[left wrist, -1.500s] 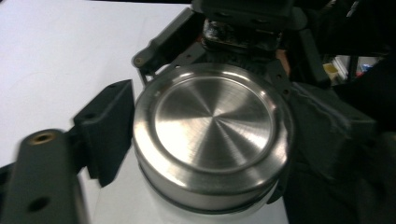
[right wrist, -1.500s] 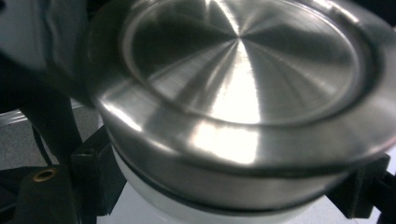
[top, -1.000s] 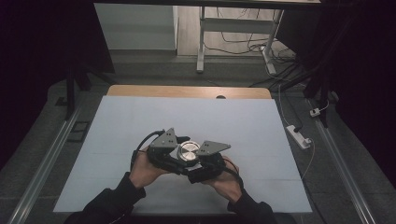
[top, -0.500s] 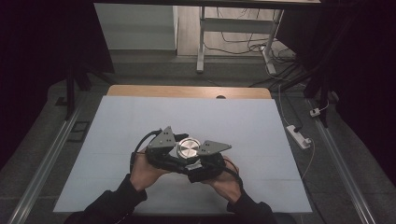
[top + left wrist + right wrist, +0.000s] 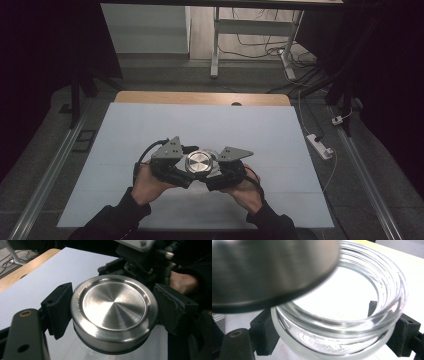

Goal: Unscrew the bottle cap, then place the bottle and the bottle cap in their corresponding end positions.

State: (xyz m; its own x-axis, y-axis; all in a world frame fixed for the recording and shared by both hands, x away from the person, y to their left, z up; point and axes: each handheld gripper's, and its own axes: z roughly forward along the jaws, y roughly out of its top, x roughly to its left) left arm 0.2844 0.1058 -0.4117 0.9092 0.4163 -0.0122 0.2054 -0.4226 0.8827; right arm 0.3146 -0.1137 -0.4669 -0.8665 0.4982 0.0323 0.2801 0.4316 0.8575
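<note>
Holding a round steel lid [image 5: 113, 315] in the left claw [image 5: 113, 312], pads pressing on its rim from both sides. Gripping a clear glass jar [image 5: 342, 322] in the right claw [image 5: 337, 340], jaws clamped on the wall just below the threaded mouth. Keeping both items above the pale blue surface [image 5: 150, 130], near its front edge and between the two hands, as seen from the high view. Hovering the lid tilted over one side of the jar mouth in the right gripper view, partly covering it; contact between the two cannot be told.

Risks, as judged:
- Cross-threading or jamming, from bringing the tilted lid onto the threads out of level.
- Slipping of the lid, from smooth metal held only at two narrow spots on a rounded rim.
- Slipping or cracking of the jar, from smooth glass squeezed by hard jaws while twisting.
- Dropping either piece onto the surface, from the crowded hold with both claws close together.

Markings: finding no brand, label or readable writing on lid, jar or claws.
</note>
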